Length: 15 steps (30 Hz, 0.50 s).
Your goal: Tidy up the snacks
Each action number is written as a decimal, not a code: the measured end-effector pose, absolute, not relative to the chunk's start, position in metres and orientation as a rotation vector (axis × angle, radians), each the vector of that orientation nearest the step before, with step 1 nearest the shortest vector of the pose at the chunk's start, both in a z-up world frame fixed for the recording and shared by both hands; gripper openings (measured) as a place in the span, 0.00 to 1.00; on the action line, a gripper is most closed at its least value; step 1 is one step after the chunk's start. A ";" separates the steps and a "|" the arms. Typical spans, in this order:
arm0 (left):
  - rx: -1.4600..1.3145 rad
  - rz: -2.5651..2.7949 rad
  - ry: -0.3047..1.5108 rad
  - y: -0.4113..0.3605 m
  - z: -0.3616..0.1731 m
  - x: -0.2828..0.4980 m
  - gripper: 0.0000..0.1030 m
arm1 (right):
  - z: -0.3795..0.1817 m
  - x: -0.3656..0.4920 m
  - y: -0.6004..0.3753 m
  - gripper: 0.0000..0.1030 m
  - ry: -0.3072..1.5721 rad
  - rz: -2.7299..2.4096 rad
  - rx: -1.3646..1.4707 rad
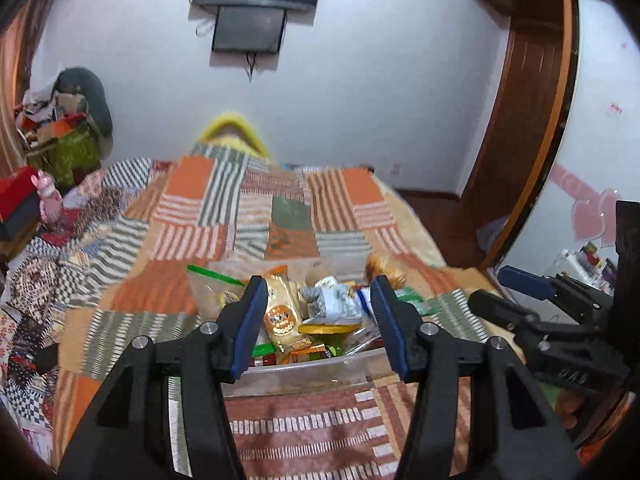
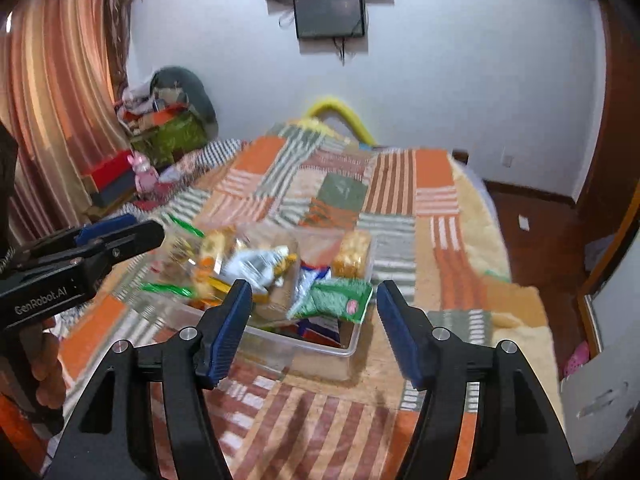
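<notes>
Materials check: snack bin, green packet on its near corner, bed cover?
Snack bin: looks like clear rigid plastic, since its contents and the cover show through its walls. Green packet: probably glossy plastic film, crinkled, with highlights. Bed cover: woven or quilted patchwork fabric, matte, striped blocks; exact fibre unclear.

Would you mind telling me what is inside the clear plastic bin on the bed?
The clear bin holds a heap of wrapped snacks: a green packet, a white-and-blue packet and a beige pastry pack. Whatever lies beneath them is covered.
</notes>
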<state>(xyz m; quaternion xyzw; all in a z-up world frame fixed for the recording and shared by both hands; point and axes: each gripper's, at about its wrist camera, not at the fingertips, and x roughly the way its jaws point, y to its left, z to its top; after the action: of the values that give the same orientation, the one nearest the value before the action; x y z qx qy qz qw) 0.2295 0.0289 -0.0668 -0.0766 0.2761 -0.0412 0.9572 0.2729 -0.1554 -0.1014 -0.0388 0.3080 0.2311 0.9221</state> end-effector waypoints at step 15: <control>-0.072 -0.065 0.260 0.022 0.022 0.093 0.55 | -0.016 0.161 -0.160 0.61 0.323 0.496 -0.032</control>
<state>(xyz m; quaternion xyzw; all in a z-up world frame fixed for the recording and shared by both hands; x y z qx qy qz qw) 0.0935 0.0223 0.0222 -0.0361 0.1295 -0.0325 0.9904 0.1612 -0.1600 -0.0156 -0.0160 0.1593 0.2446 0.9563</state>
